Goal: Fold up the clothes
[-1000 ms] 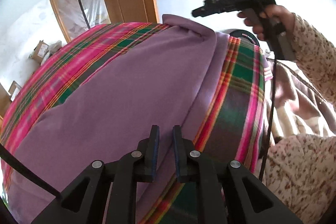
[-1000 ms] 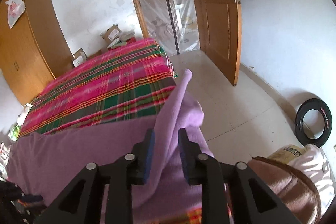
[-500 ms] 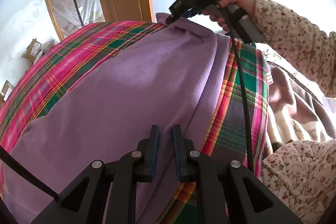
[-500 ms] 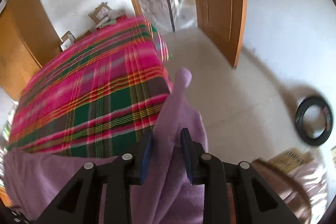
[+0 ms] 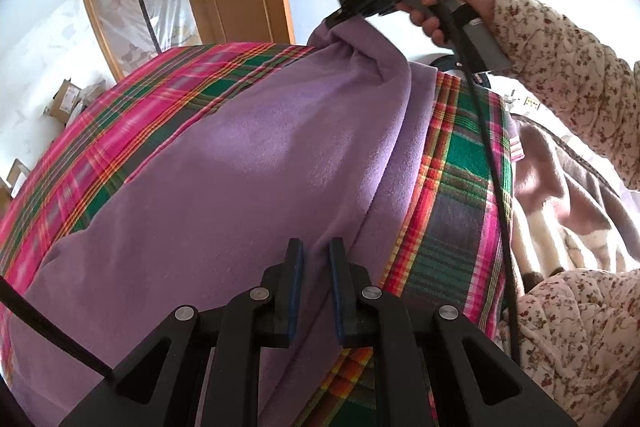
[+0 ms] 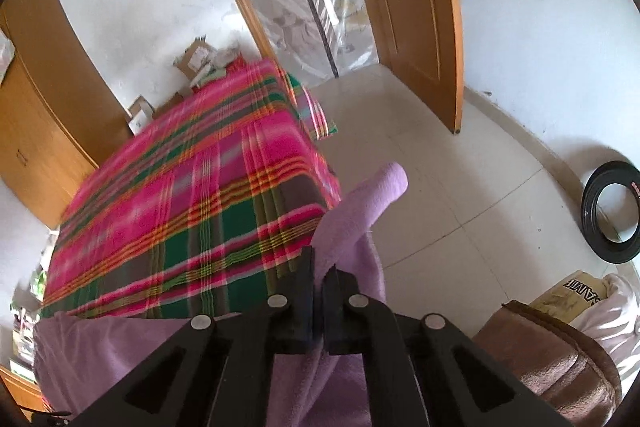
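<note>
A purple fleece garment (image 5: 240,187) lies spread on a bed with a pink and green plaid cover (image 5: 452,227). My left gripper (image 5: 316,255) is shut on the near edge of the garment, with purple cloth between its pads. My right gripper (image 6: 320,267) is shut on the far corner of the garment (image 6: 360,219) and holds it lifted above the bed's edge. In the left wrist view the right gripper (image 5: 340,17) shows at the top, pinching that raised corner.
The plaid cover (image 6: 180,211) stretches far left. A brown and white blanket (image 5: 560,195) lies at the bed's right. On the tiled floor are a black ring (image 6: 612,215) and a brown cushion (image 6: 552,355). A wooden door (image 6: 412,7) stands open; a wardrobe (image 6: 36,107) is at left.
My right gripper closed tight on the purple corner and lifted it up and to the right. The left gripper held its place on the near edge.
</note>
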Demonstrator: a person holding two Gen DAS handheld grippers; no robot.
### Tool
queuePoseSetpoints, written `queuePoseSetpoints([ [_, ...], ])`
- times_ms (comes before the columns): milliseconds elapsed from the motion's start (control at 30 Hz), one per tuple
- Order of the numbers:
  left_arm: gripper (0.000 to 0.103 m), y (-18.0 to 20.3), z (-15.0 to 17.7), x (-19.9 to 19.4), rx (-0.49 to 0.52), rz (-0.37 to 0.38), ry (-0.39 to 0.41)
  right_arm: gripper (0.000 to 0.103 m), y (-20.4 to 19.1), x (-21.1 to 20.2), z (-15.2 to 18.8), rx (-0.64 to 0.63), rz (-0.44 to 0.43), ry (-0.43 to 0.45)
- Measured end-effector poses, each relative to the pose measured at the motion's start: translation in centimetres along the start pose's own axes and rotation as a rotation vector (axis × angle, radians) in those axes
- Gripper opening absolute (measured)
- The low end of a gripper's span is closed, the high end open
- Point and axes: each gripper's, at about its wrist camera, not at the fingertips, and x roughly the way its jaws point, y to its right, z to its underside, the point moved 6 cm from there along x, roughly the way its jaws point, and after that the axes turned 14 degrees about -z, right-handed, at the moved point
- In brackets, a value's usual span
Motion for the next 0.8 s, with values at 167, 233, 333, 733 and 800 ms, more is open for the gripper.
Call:
queuePoseSetpoints([
  [167, 0.014, 1.3, -0.2, -0.4, 0.042, -0.003, 0.021, 0.003, 1.4, -1.8, 0.2, 0.038, 0.002, 0.041],
  [233, 0.014, 2.0, -0.2, -0.6, 0.069, 0.012, 0.029, 0.003, 2.1, -2.2, 0.5, 0.058, 0.001, 0.055],
  [333, 0.014, 2.6, -0.4, -0.5, 0.088, -0.004, 0.033, 0.003, 3.1, -3.0, 1.1, 0.085, 0.0, 0.072],
  [733, 0.014, 2.3, -1.4, 0.5, 0.075, -0.057, 0.019, 0.003, 7.4, -4.6, 4.7, 0.226, 0.004, 0.091],
  [800, 0.015, 2.3, -1.4, 0.6, 0.073, -0.061, 0.018, 0.003, 7.8, -4.6, 5.1, 0.232, 0.009, 0.085],
])
